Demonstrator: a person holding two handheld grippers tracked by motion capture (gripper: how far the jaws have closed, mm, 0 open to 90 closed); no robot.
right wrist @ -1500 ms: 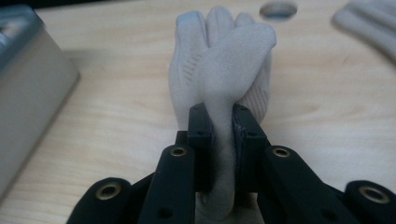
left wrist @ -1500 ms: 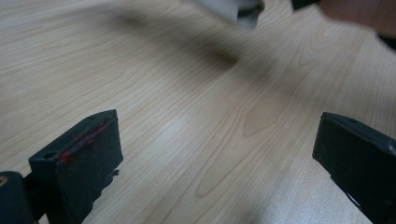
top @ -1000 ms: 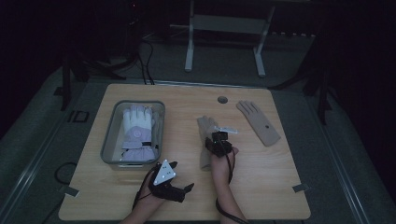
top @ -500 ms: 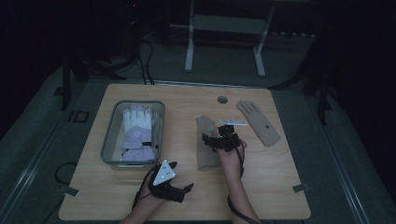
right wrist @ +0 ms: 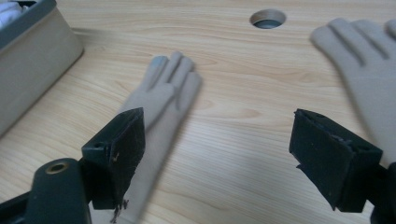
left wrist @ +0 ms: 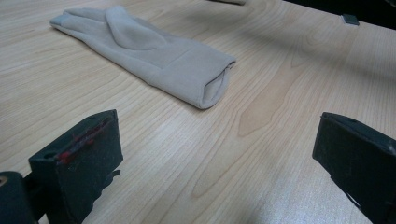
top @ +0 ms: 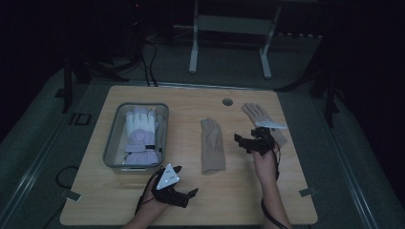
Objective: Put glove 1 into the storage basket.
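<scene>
Two beige gloves lie flat, apart, fingers pointing toward the table's far edge.

Bare table lies open along the near edge and in the strip between the beige glove at the middle and the second beige glove at the far right. The grey bin with white gloves blocks the left side with raised walls. The round cable hole sits flush near the far edge. Both flat gloves lie low.
</scene>
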